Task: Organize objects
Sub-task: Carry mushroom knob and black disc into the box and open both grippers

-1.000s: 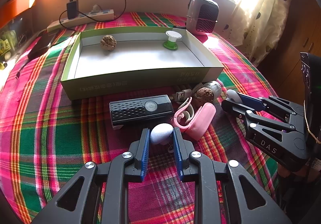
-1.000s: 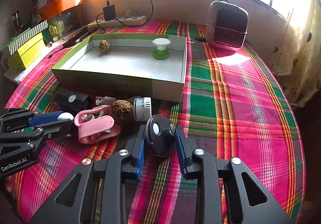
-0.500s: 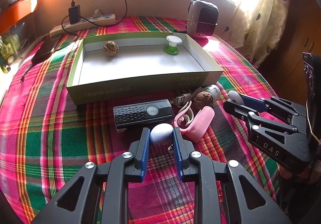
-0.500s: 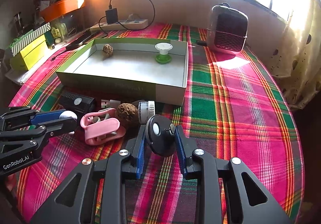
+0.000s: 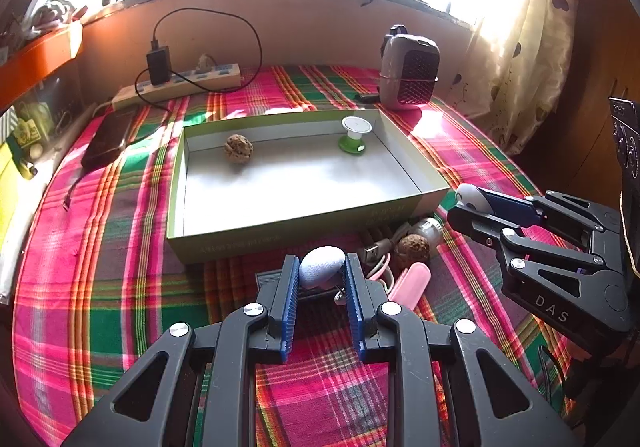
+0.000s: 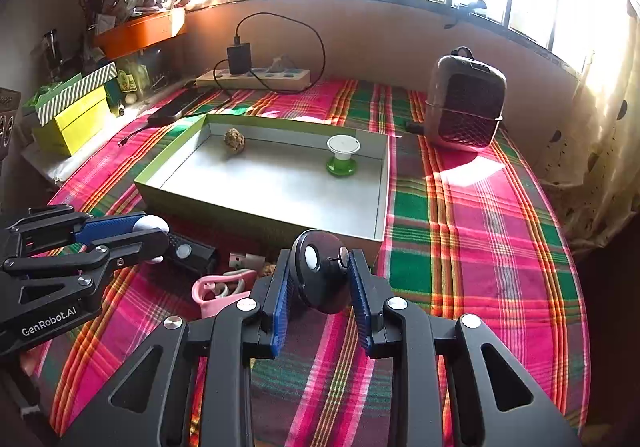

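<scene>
My left gripper (image 5: 321,271) is shut on a pale egg-shaped object (image 5: 322,267), lifted above the plaid cloth just in front of the green-rimmed box (image 5: 240,243). My right gripper (image 6: 320,271) is shut on a round black device (image 6: 318,275) with a white button, raised near the box's front right corner. Inside the box (image 6: 382,187) sit a brown walnut (image 6: 235,141) and a white-and-green spool (image 6: 343,155). On the cloth in front of the box lie a black rectangular device (image 6: 188,253), a pink case (image 6: 218,293), a USB plug (image 6: 244,259) and another walnut (image 5: 413,249).
A grey heater (image 6: 464,107) stands at the back right. A power strip with a charger (image 6: 252,77) and a dark phone (image 5: 108,135) lie at the back left. Yellow and striped boxes (image 6: 76,111) sit off the table's left edge. A curtain (image 5: 520,59) hangs on the right.
Both grippers have risen with their objects and tipped up slightly, so the box now sits lower in each view. The things on the cloth have not moved.
</scene>
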Motion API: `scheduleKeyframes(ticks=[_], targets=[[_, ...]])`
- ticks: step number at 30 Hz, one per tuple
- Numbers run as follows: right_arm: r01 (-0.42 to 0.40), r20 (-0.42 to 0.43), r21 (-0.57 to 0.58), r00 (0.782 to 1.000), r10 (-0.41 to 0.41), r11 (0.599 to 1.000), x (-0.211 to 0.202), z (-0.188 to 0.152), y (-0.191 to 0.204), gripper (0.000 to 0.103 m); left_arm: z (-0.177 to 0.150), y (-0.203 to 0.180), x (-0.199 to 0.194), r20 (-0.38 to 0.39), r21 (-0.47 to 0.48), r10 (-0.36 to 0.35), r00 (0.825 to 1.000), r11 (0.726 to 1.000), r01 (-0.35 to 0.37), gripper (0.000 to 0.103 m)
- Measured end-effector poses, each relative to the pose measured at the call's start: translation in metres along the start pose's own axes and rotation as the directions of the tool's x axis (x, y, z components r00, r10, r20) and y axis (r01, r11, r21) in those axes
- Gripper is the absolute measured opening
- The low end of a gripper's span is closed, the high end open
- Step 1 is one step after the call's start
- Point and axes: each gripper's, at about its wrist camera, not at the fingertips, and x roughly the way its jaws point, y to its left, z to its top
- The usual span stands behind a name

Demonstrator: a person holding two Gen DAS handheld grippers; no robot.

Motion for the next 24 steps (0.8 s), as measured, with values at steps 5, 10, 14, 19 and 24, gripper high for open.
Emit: scheduleKeyframes(ticks=[5,10,14,19,24], targets=[[-0.014,0.012,-0.02,1.0,0.014,1.0,0.006,0.017,0.004,0.029,0.015,0.011,0.004,0.017,-0.012,0.015,1.0,1.0,-0.014,0.021],[-0.043,0.015,-0.023,0.999,0.043,0.999,0.021,0.038,0.004,0.029,0.031,0.023,0.016,0.018,-0.022,0.038,0.999,0.999,-0.037,0.021],[-0.069,0.003,-0.036,0.998,0.069,0.997,0.039,0.054,0.004,0.029,0.043,0.032,0.027,0.02,-0.03,0.054,0.998,0.998,-0.053,0.021],[-0.086,-0.02,-0.048,0.996,0.085,0.995,0.065,0.072,0.005,0.029,0.055,0.044,0.044,0.003,-0.057,0.071,0.997,0.996,-0.071,0.021],[-0.097,-0.057,-0.066,0.994,0.093,0.993,0.093,0.085,0.009,0.029,0.063,0.053,0.061,-0.013,-0.068,0.096,0.995,0.993,-0.097,0.021]])
